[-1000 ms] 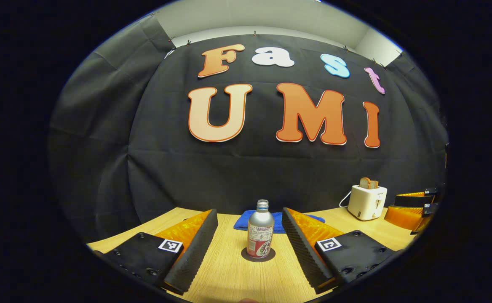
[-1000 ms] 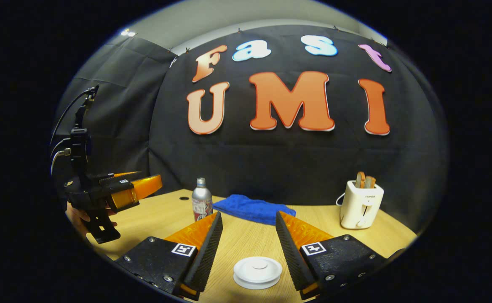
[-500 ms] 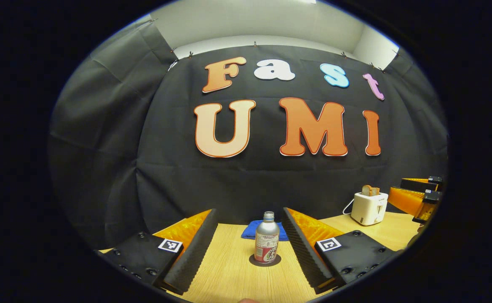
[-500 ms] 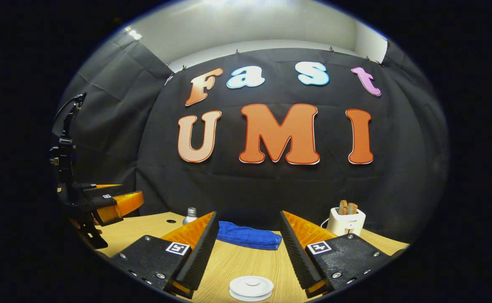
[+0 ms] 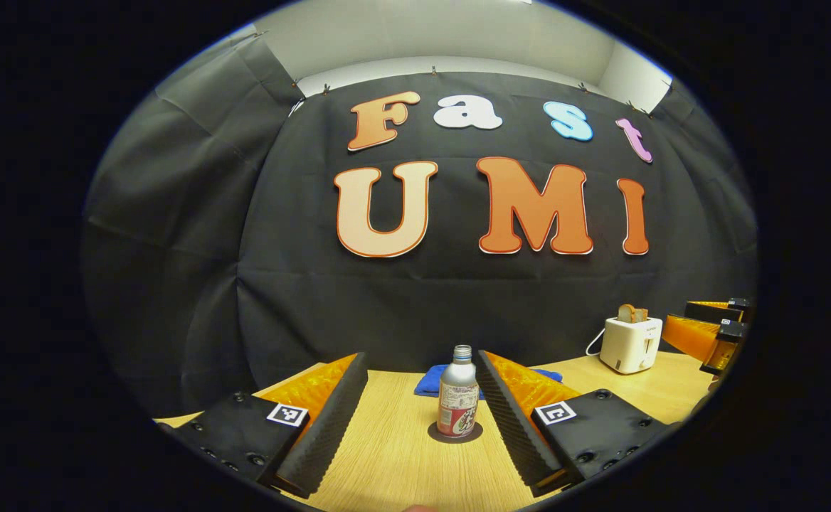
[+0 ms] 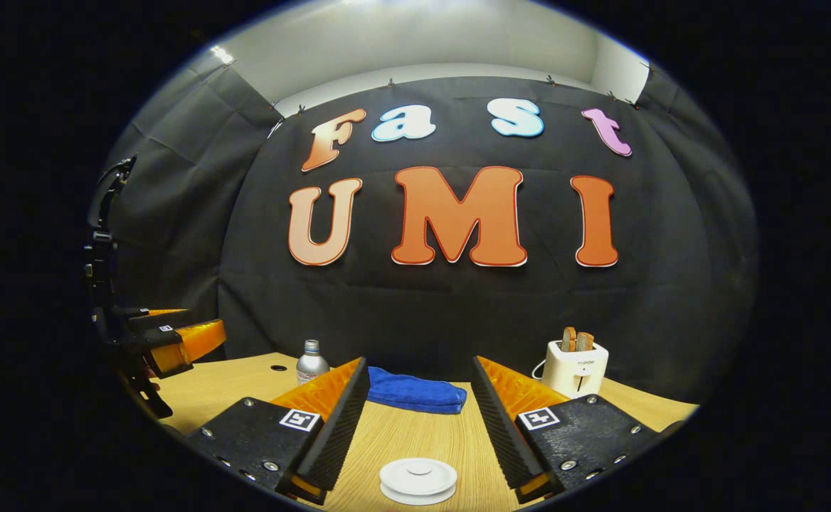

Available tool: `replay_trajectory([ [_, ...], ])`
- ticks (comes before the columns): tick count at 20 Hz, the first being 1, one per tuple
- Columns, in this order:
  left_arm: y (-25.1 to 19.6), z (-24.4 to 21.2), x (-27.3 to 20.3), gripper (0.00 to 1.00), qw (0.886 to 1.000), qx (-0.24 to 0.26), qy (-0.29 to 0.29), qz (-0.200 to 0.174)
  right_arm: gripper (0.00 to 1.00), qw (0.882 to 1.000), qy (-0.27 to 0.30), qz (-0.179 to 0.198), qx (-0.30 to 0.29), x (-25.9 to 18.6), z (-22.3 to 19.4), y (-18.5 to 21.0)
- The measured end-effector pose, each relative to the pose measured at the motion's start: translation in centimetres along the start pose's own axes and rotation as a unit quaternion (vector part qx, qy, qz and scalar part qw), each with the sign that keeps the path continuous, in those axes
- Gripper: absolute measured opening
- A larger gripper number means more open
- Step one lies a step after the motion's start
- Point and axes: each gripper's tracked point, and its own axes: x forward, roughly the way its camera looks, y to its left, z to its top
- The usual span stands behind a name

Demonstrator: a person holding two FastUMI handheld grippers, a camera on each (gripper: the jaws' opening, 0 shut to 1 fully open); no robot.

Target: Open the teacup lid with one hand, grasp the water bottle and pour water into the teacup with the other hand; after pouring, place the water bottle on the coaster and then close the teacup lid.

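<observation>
So the teacup lid (image 6: 417, 475) is seen sitting flat and centred low between the right tongs (image 6: 419, 434), which are spread wide with nothing clamped; whether the cup is under it can't be told from this angle. The water bottle (image 5: 457, 392) is stood upright on the dark coaster (image 5: 456, 432), between the left tongs (image 5: 421, 416), also wide apart and not touching it. Looks like everything is either wrapped up or not yet started; hard to call. If it's the start, the lid would need to be pinched by its edge and lifted straight up, then the bottle gripped around its body. A blue cloth (image 6: 413, 392) and a toaster (image 6: 576, 367) are parked further back on the counter (image 6: 415, 434).
</observation>
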Motion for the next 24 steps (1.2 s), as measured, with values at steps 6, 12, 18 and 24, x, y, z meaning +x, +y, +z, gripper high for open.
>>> replay_trajectory([
  [6,-0.2,-1.1,0.2,1.00,1.000,-0.003,0.011,0.000,0.86,1.000,0.006,-0.005,0.000,0.0,-0.6,-0.4],
  [12,0.2,-1.5,0.3,1.00,1.000,0.002,0.015,0.010,0.86,1.000,0.013,-0.012,-0.006,0.4,-1.1,-0.7],
  [18,0.5,-1.7,0.3,1.00,1.000,0.007,0.013,0.015,0.86,1.000,0.024,-0.015,-0.003,0.6,-1.9,-0.8],
  [24,0.6,-1.3,0.2,1.00,1.000,0.008,0.008,0.014,0.86,1.000,0.023,-0.014,-0.003,0.7,-1.8,-0.7],
])
